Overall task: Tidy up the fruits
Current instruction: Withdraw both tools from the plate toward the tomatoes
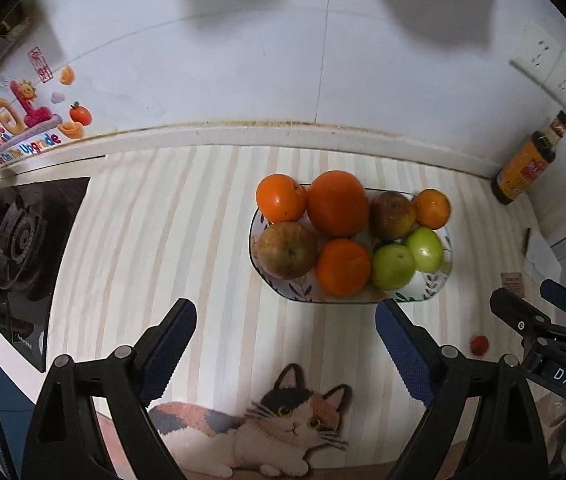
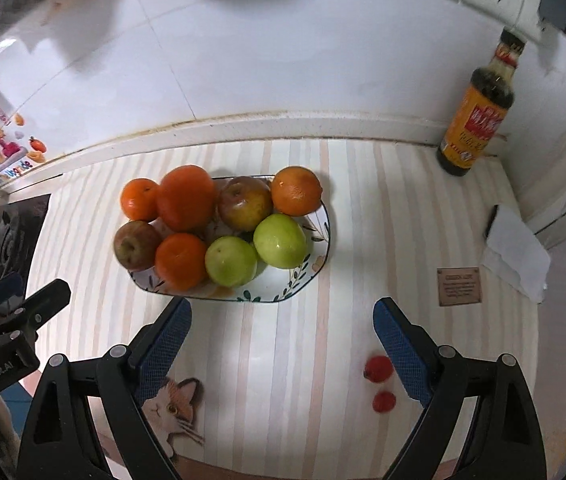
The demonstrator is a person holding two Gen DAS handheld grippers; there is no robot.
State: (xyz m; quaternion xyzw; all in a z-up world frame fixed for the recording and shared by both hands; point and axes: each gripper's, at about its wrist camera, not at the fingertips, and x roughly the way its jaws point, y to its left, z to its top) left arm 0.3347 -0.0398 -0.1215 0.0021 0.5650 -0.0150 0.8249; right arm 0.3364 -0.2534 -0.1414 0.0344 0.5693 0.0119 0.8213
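Fruit heaped on plate (image 2: pixel 315 264) mid-counter: oranges (image 2: pixel 181 261), green apples (image 2: pixel 279 241), all firm, round, apt to roll. Two small red fruits (image 2: pixel 378 368) loose near right gripper (image 2: pixel 281 334), likely soft; pinch gently across middle. Left gripper (image 1: pixel 285 328) and right both wide open, empty

Left gripper (image 1: pixel 285 320) with black angular plastic arms, blue ribbed pads (image 1: pixel 171 344), round grey rivets at the joints, right gripper (image 2: pixel 283 318) alike, white "DAS" label at three o'clock in left view, "GenRobot.AI" lettering at nine o'clock in right view
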